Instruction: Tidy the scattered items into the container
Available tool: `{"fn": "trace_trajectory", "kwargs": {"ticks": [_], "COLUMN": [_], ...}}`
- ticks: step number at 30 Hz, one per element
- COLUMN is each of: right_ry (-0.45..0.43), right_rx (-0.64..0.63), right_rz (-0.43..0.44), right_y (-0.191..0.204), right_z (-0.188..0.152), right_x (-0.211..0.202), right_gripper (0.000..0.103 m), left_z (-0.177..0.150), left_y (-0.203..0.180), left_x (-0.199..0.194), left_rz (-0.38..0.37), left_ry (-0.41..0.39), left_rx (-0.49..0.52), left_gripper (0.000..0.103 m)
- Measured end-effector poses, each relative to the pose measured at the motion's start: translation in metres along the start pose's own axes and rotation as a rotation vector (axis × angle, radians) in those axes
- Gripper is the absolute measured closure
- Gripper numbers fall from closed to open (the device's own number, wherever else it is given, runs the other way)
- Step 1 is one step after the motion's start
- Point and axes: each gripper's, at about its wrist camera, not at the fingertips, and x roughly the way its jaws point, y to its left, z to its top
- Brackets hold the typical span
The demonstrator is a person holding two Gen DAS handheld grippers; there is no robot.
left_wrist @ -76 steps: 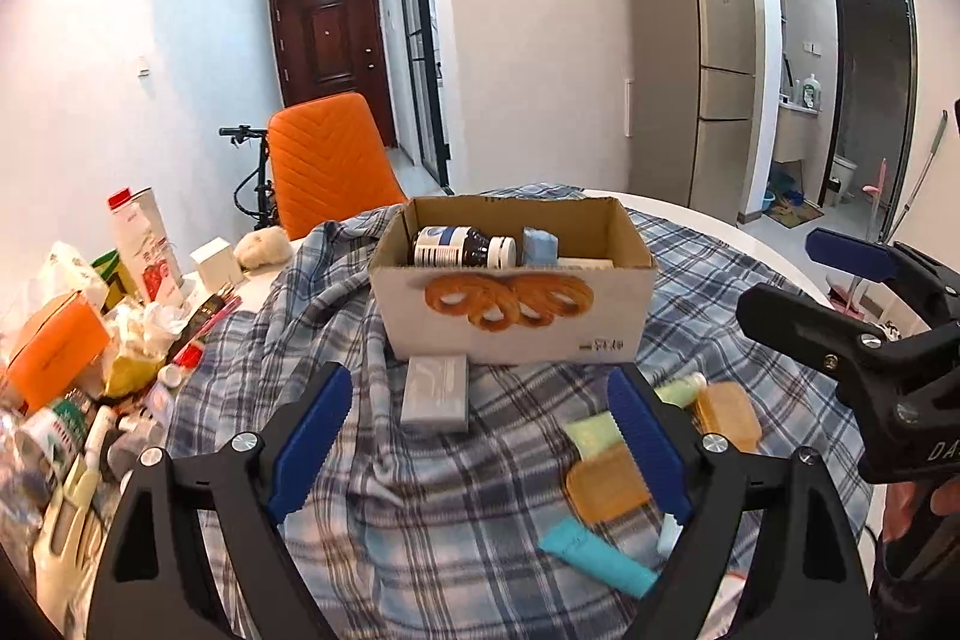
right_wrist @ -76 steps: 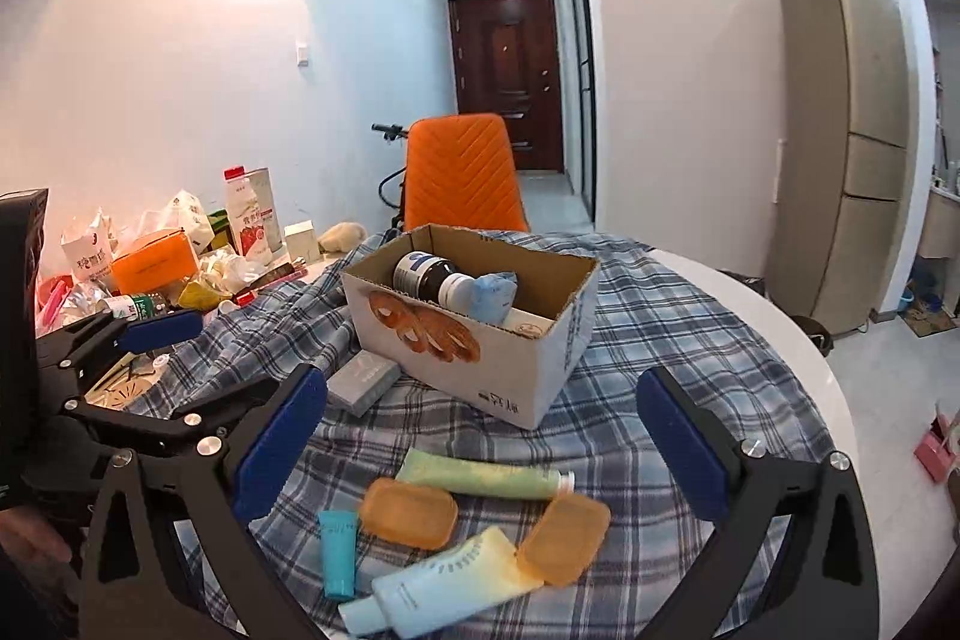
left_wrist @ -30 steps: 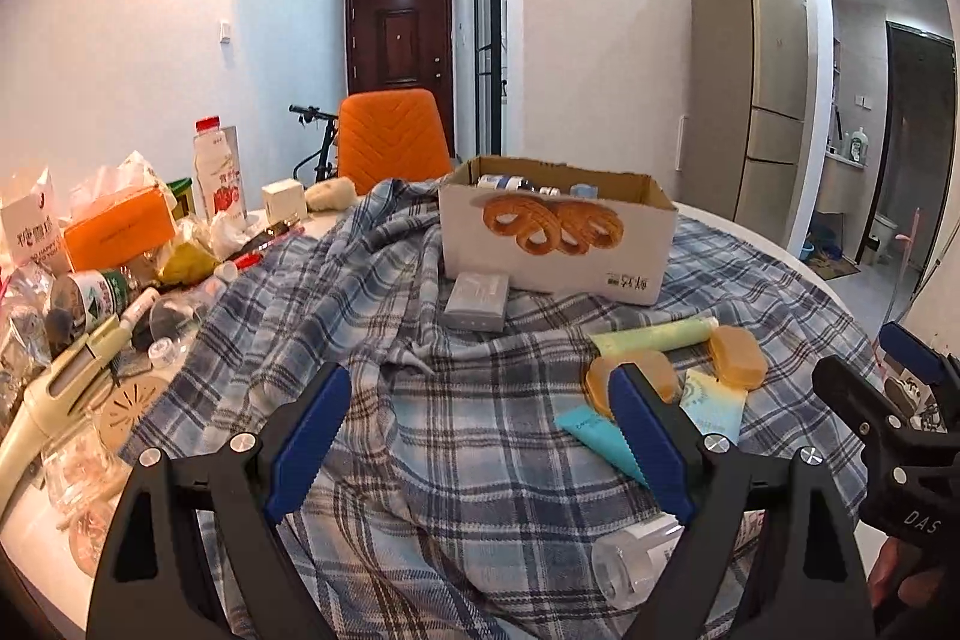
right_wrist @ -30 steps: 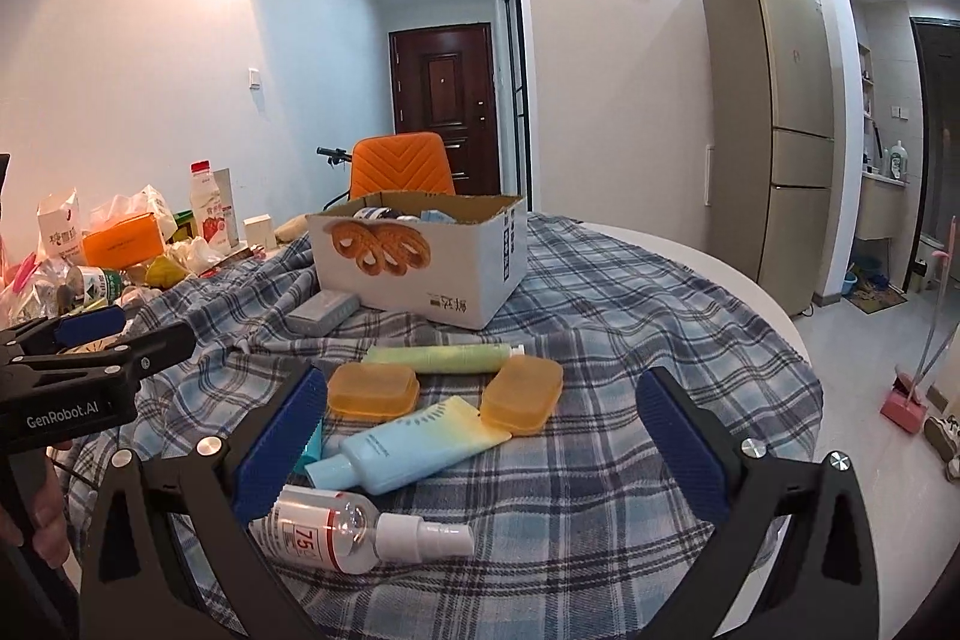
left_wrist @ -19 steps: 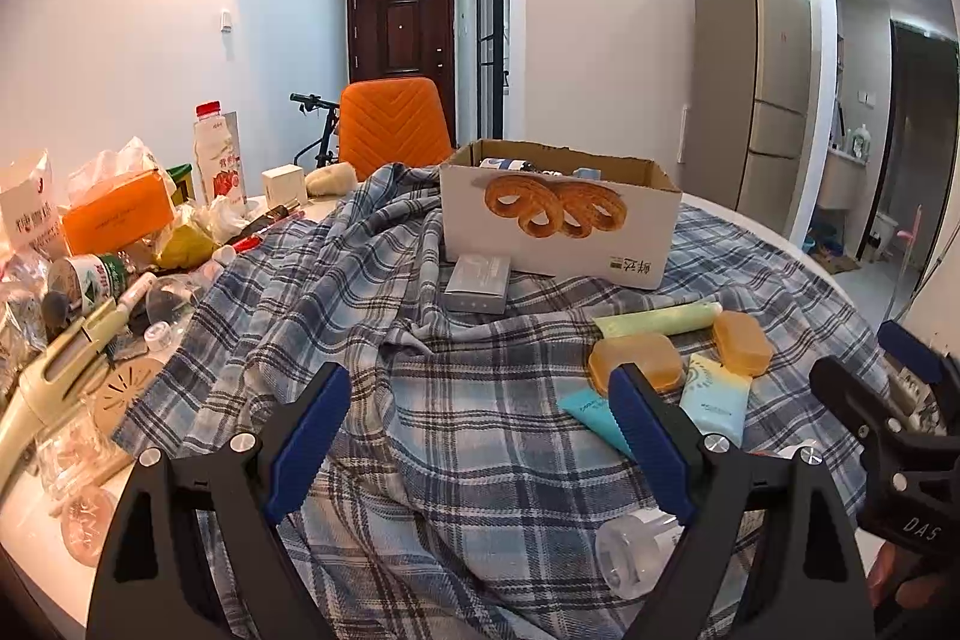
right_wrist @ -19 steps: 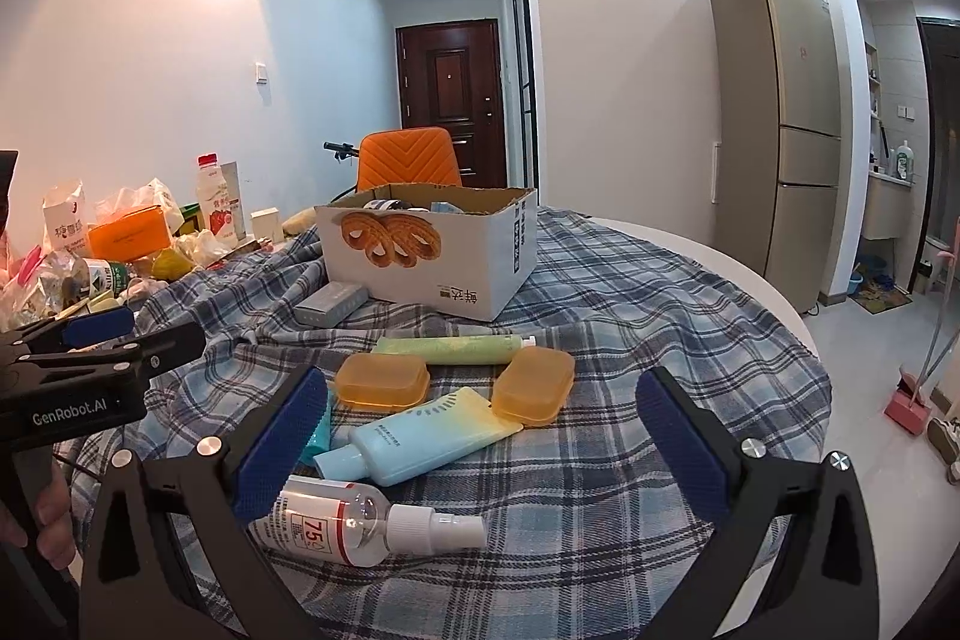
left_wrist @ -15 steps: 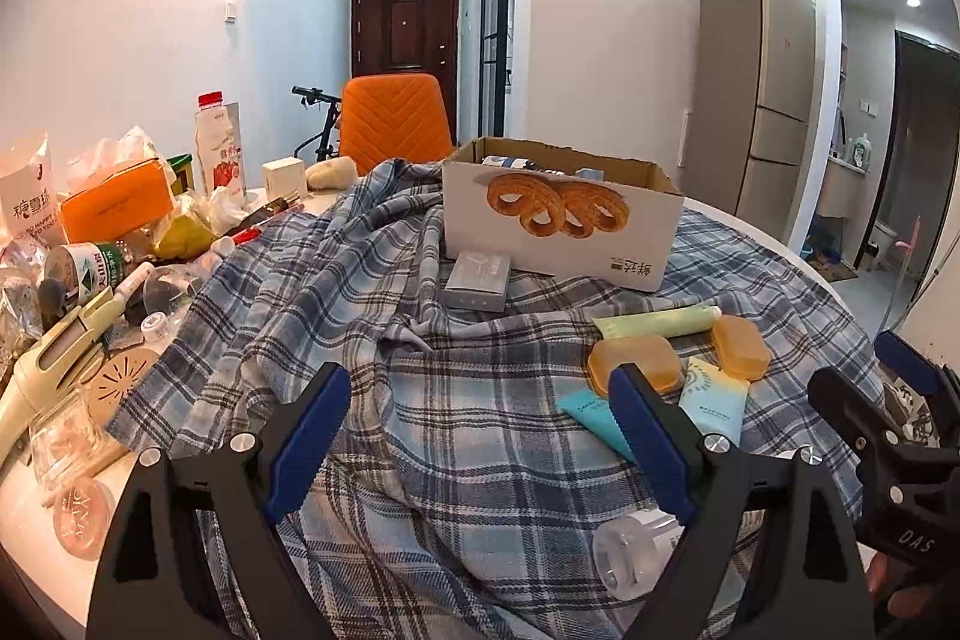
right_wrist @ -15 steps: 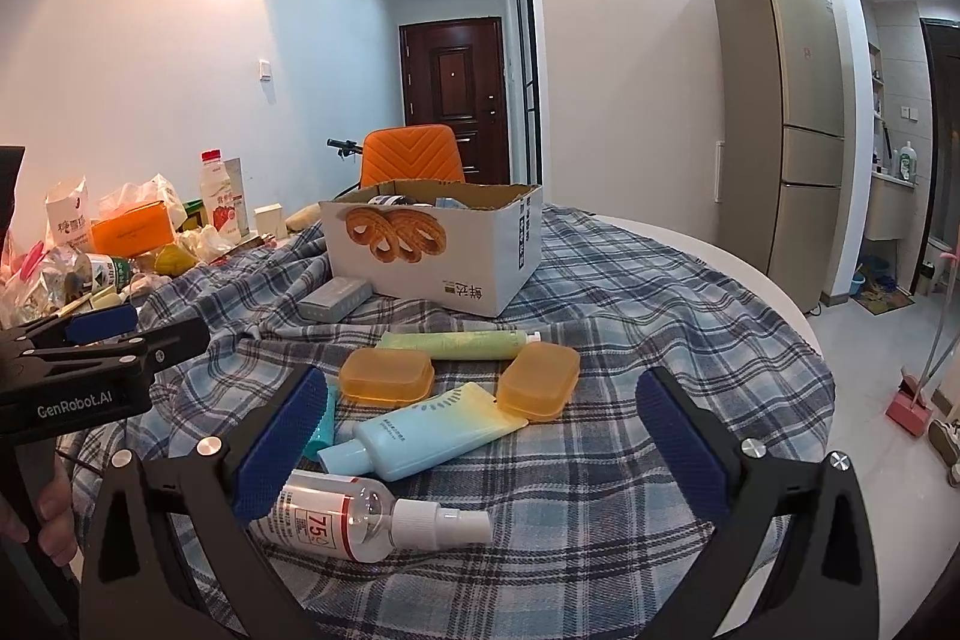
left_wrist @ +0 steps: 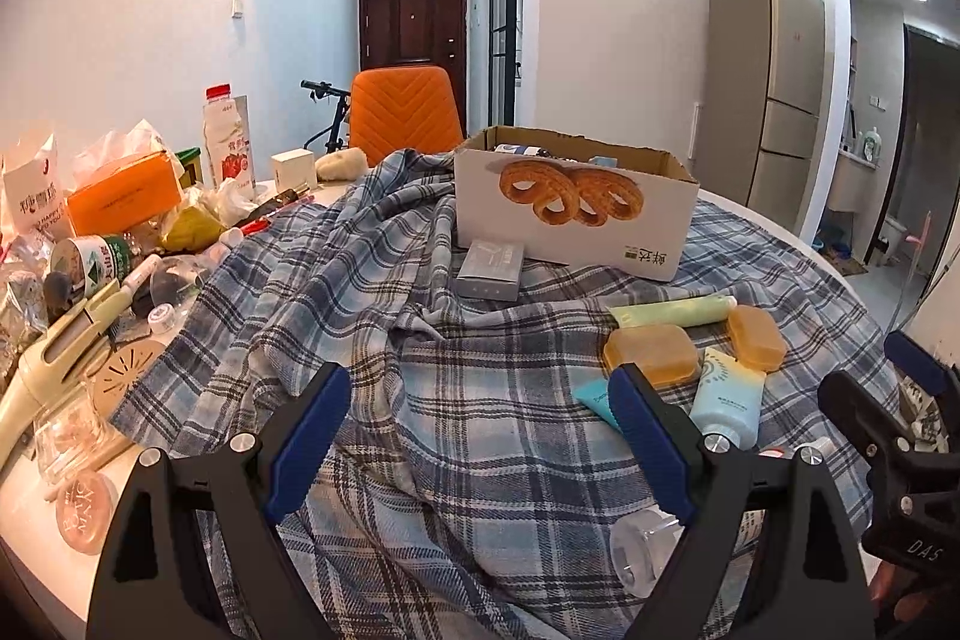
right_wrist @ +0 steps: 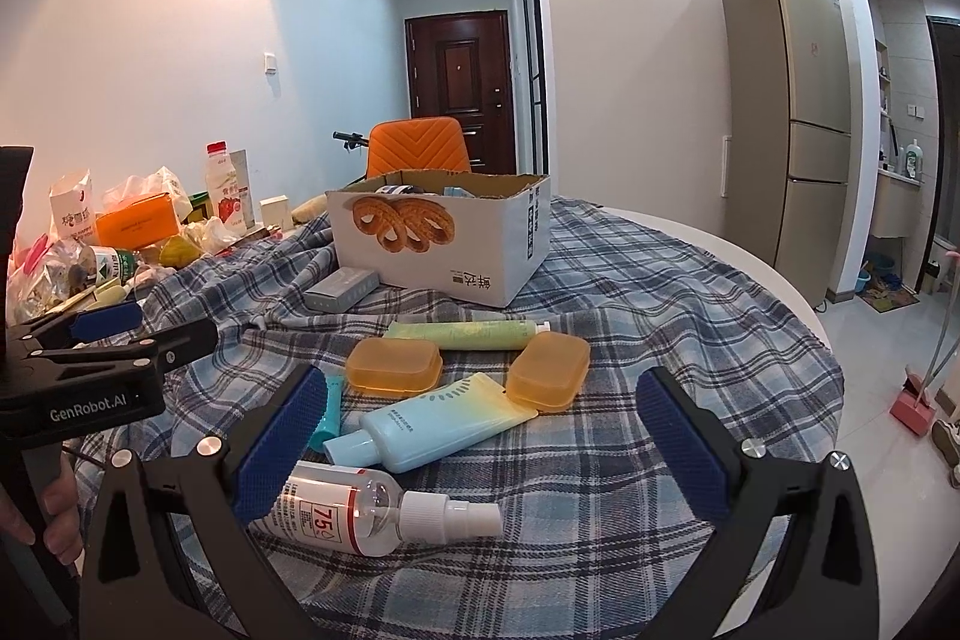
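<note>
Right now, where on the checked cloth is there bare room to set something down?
The cloth lies bare to the right of the cardboard box and the orange soap cases, out to the table's rim. Another bare patch sits between the grey box and the left jaws. It is crowded around the tubes and spray bottle, and the pile on the left.

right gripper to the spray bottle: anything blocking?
Nothing visible. The spray bottle lies on the cloth just ahead of the open right gripper, its base by the left finger. The blue tube lies behind it.
</note>
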Motion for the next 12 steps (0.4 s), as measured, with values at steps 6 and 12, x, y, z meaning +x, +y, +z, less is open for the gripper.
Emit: {"fn": "trace_trajectory", "kwargs": {"ticks": [6,12], "right_ry": [0.002,-0.004], "right_rx": [0.008,0.011], "right_rz": [-0.001,-0.002], "right_y": [-0.0001,-0.001], "right_z": [-0.0013,-0.0014], "right_x": [-0.0012,-0.0016], "right_gripper": [0.0,0.0], "left_z": [-0.0011,-0.0013], "left_y": [-0.0017,-0.0005], "left_x": [-0.001,-0.0002], "left_rz": [-0.003,0.015], "left_ry": [0.001,0.011], "left_rx": [0.005,-0.001], "left_gripper": [0.013,0.013]}}
